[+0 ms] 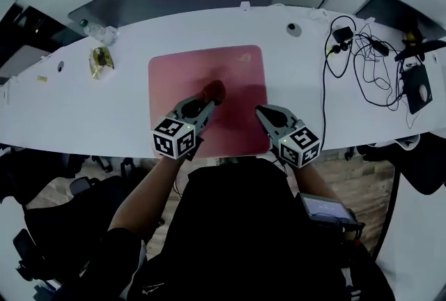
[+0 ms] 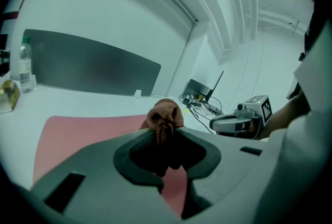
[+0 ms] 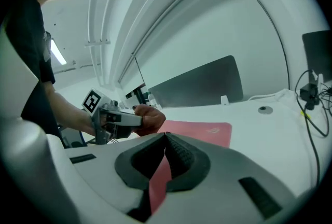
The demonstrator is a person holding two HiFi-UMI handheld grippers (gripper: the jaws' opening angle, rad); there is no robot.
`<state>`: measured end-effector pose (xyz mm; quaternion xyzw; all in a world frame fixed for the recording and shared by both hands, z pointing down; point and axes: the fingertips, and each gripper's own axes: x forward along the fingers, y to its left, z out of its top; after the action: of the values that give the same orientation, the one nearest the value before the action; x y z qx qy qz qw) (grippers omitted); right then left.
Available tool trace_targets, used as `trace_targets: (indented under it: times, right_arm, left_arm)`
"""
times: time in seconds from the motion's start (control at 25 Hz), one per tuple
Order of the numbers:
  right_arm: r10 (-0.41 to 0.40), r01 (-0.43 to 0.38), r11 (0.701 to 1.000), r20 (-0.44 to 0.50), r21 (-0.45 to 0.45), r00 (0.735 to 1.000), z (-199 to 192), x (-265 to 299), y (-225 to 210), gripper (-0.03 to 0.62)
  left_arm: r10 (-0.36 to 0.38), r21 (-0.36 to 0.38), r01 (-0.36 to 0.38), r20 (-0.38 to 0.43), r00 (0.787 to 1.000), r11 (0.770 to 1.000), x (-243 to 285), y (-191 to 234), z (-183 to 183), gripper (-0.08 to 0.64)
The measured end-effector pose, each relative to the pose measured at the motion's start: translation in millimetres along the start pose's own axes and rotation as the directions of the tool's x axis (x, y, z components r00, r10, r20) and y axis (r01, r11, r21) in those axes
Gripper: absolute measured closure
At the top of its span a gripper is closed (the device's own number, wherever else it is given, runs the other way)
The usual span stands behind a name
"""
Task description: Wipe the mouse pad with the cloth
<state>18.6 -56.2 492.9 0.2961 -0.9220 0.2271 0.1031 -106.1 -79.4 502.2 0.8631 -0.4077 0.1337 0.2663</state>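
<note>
Reaches both arms forward over the white desk [image 1: 83, 104]. Grips a crumpled red-brown cloth [image 1: 212, 92] in the left tongs [image 1: 207, 106], above the middle of the pink rectangular mouse pad [image 1: 181, 73]. Holds the right tongs [image 1: 261, 111] pinched together, empty, just beside.

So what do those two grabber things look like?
Both are grey and wedge-shaped. The left gripper and right gripper each carry a white cube printed with black square markers. Inside, the jaws have dark ribbed pads. The person wears a black top.
</note>
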Motion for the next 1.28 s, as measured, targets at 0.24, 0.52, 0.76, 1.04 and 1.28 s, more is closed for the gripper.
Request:
trace_targets:
  times: [0.24, 0.52, 0.76, 1.04, 1.28]
  right_arm:
    - [0.046, -0.047, 0.998, -0.033, -0.048, 0.998, -6, 13, 32, 0.566]
    - [0.066, -0.07, 0.994, -0.048, -0.084, 0.997, -6, 27, 73, 0.566]
    - [0.065, -0.07, 0.991, -0.05, -0.11, 0.997, -10, 36, 99, 0.566]
    - [0.072, -0.08, 0.989, -0.068, -0.125, 0.995, -14, 43, 116, 0.566]
    - [0.086, -0.096, 0.986, -0.078, -0.136, 0.993, -15, 56, 129, 0.566]
  left_arm:
    - [0.072, -0.091, -0.067, 0.052, 0.996, 0.994, -60, 18, -33, 0.474]
    - [0.138, -0.149, -0.122, 0.105, 0.985, 0.981, -119, 40, -48, 0.474]
    - [0.153, -0.128, -0.138, 0.121, 0.981, 0.982, -155, 47, -64, 0.474]
    - [0.158, -0.116, -0.14, 0.161, 0.974, 0.983, -186, 49, -63, 0.474]
    - [0.175, -0.123, -0.157, 0.161, 0.971, 0.98, -203, 57, -72, 0.474]
